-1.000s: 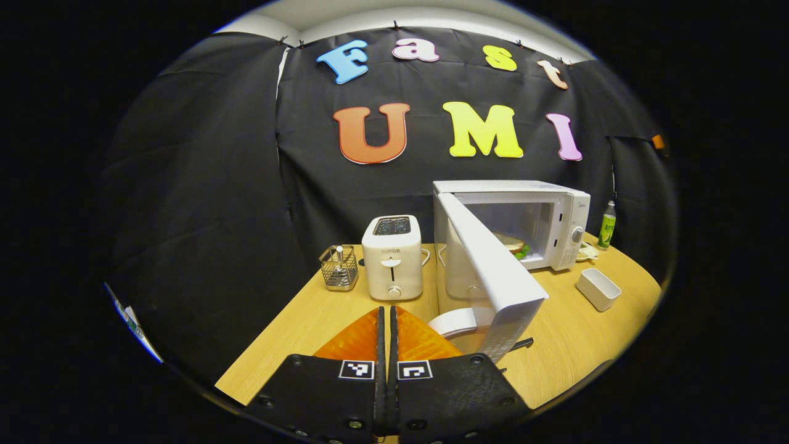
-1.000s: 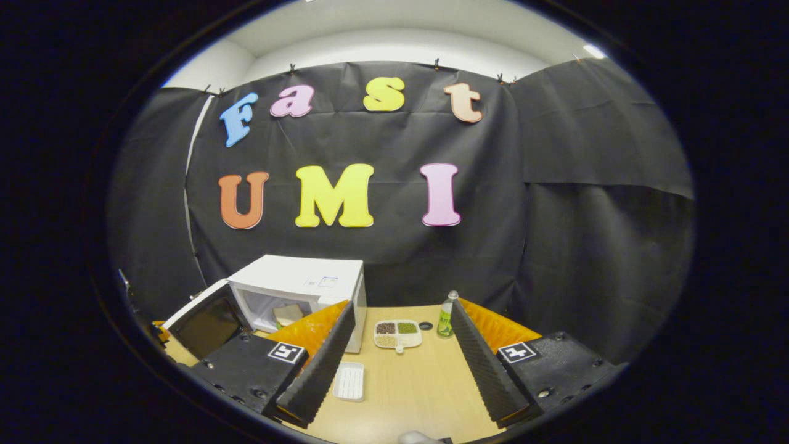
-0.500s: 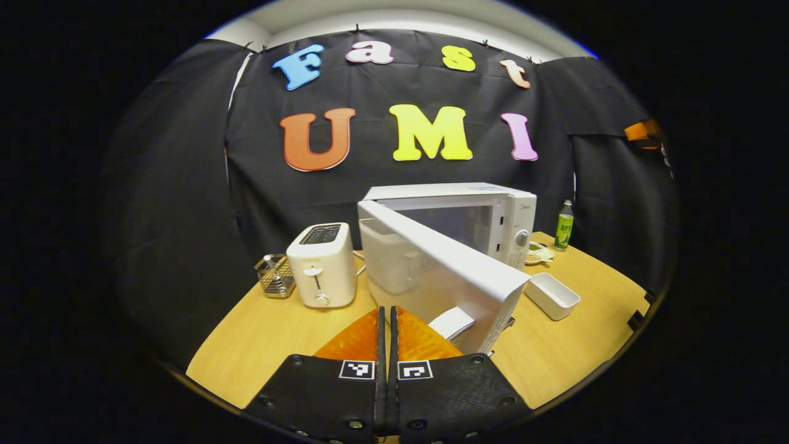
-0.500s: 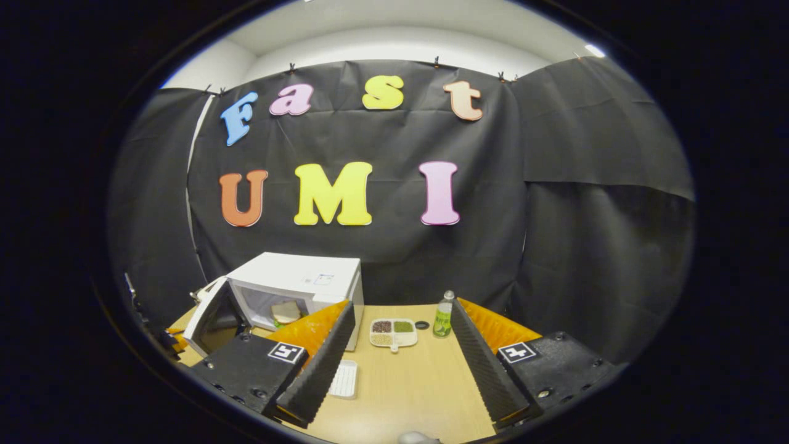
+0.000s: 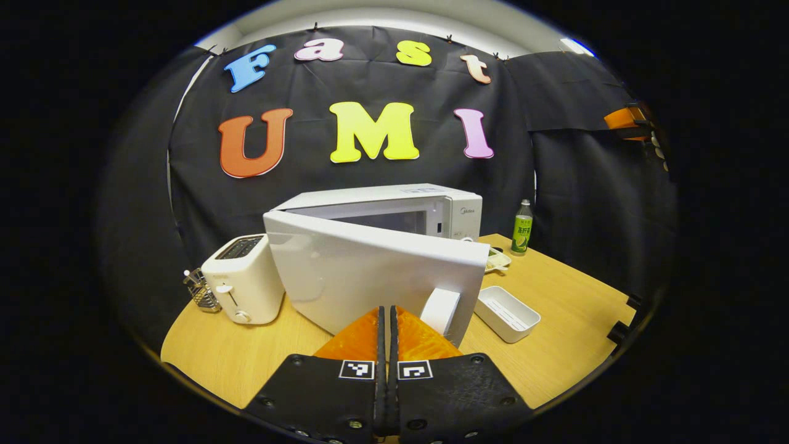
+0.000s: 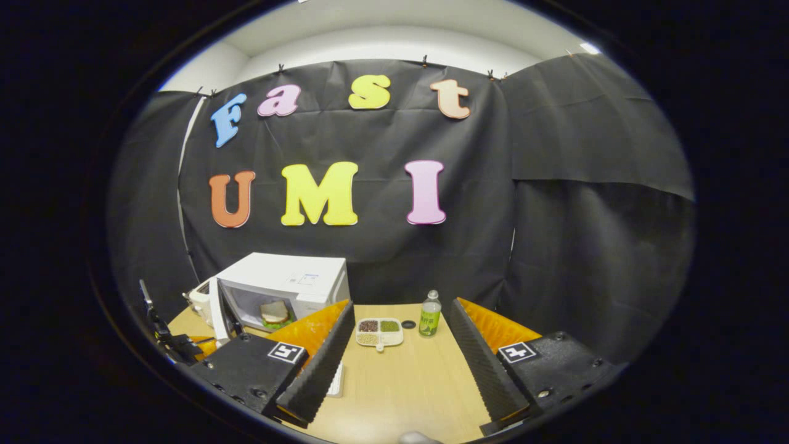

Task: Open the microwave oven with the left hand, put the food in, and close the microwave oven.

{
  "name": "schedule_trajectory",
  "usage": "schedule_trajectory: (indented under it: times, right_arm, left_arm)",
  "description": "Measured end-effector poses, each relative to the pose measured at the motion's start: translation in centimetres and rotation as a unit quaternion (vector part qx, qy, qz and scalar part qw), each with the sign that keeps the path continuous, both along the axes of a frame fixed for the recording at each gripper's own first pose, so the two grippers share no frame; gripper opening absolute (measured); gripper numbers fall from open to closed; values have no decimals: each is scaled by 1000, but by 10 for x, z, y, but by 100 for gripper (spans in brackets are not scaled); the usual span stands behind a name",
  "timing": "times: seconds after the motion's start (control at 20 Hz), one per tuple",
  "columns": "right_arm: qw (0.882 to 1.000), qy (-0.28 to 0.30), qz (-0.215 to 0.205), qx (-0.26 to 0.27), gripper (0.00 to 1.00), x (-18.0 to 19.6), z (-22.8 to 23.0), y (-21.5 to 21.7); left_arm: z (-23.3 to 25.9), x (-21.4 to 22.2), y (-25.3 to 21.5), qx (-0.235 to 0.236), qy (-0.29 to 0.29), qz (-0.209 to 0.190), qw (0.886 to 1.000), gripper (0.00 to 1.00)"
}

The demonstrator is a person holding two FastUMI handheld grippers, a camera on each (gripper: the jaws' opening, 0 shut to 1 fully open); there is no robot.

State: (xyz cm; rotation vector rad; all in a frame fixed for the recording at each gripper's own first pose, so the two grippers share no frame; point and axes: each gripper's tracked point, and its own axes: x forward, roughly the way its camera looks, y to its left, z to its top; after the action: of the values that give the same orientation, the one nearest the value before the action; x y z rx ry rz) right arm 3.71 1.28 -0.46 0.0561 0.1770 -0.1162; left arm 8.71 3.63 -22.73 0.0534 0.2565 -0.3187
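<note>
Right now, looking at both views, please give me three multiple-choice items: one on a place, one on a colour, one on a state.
1. Where is the sandwich?
A. inside the microwave
B. on the toaster
C. in the white tray

2. What colour is the toaster?
A. black
B. white
C. green

3. How does the right claw stand?
A. shut on the bottle
B. shut on nothing
C. open

Answers:
1 A, it shows through the doorway.
2 B, its body is white.
3 C, a wide gap parts its fingers.
</note>
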Motion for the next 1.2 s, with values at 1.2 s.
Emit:
schedule_trajectory:
  times: [1.2]
  right_arm:
    - [996,47,-78,15,99,11,-38,-63]
  left_arm:
    - [-18,142,-89,-4,8,-16,1000,0]
